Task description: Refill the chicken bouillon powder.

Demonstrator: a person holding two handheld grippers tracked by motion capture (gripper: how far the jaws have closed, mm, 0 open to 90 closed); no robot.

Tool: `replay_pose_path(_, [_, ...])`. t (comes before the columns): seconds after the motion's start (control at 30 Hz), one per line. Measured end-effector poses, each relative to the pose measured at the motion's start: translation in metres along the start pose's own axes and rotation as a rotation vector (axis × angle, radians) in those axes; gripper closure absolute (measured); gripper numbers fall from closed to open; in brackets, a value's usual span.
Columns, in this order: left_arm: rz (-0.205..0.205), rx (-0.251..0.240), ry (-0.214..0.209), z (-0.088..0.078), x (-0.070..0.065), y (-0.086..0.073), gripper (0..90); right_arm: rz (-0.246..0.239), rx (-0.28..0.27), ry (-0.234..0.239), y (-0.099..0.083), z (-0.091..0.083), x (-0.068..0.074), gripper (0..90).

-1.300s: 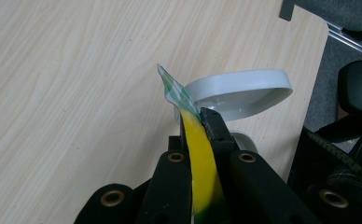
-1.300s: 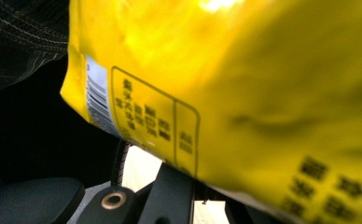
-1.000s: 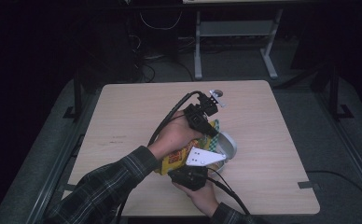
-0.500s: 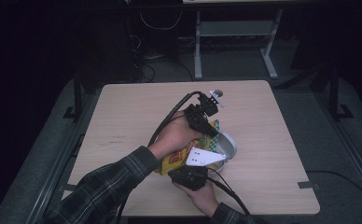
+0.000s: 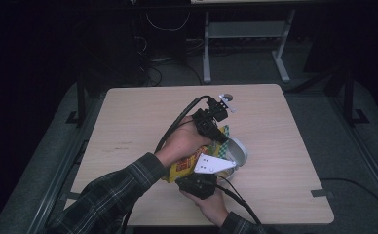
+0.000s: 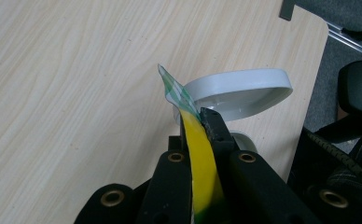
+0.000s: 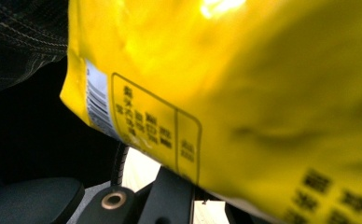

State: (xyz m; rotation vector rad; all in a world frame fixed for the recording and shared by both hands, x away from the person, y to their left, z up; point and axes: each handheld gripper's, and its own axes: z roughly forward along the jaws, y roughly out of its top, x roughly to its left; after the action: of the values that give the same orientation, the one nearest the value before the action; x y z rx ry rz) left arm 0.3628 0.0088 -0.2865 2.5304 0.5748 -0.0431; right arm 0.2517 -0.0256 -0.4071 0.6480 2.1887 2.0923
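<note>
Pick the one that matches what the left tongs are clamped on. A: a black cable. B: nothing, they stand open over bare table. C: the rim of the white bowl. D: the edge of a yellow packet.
D: in the left gripper view the left tongs are pinched shut on the thin edge of the yellow packet, with the white bowl lying beyond it, untouched.
</note>
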Motion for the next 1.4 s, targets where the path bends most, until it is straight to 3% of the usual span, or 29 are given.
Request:
replay_pose_path(0.7, [-0.009, -0.021, -0.020, -0.002, 0.001, -0.006, 89.3, -0.020, 0.016, 0.003, -0.003, 0.002, 0.001, 90.0])
replay_pose_path(0.97, [0.007, -0.043, -0.027, -0.006, -0.001, -0.008, 89.3, -0.030, 0.025, 0.011, -0.003, 0.002, 0.002, 90.0])
replay_pose_path(1.23, [-0.006, -0.077, -0.046, -0.011, -0.002, -0.012, 89.3, -0.034, 0.030, 0.015, -0.005, 0.002, 0.002, 90.0])
replay_pose_path(1.4, [0.013, -0.094, -0.047, -0.017, -0.002, -0.015, 89.5, -0.031, 0.040, 0.014, -0.006, 0.003, 0.003, 90.0])
